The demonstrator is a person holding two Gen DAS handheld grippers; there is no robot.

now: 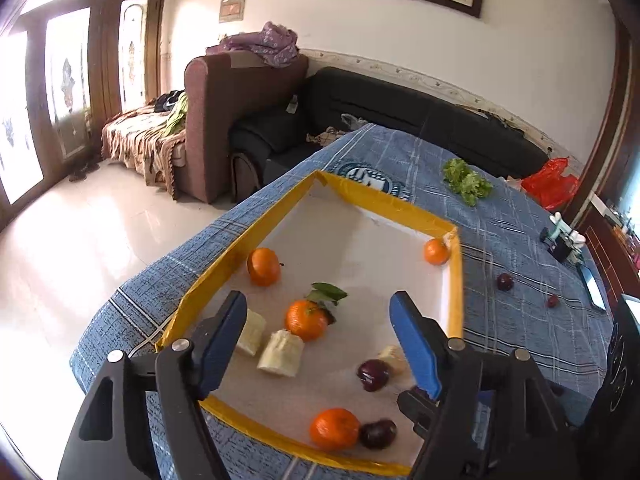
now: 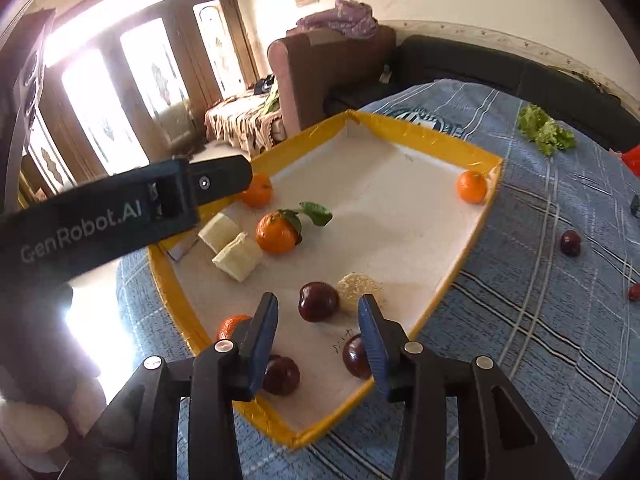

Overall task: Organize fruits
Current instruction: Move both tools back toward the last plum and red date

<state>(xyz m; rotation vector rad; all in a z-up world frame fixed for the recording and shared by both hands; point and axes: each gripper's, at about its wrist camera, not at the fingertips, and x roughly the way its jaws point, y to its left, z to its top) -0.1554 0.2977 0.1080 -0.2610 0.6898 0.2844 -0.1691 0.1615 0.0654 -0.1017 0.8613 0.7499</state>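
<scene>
Blue tablecloth holds the tray, both grippers are open and empty, so next grab the plum at three o'clock.

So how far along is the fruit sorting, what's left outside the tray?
Mostly done: the tray holds four oranges, banana pieces and three plums. Nothing is in hand: the left gripper and right gripper hang open over the tray with nothing between the pads. Left: two loose plums on the cloth beside the tray, perhaps also the lettuce.
</scene>
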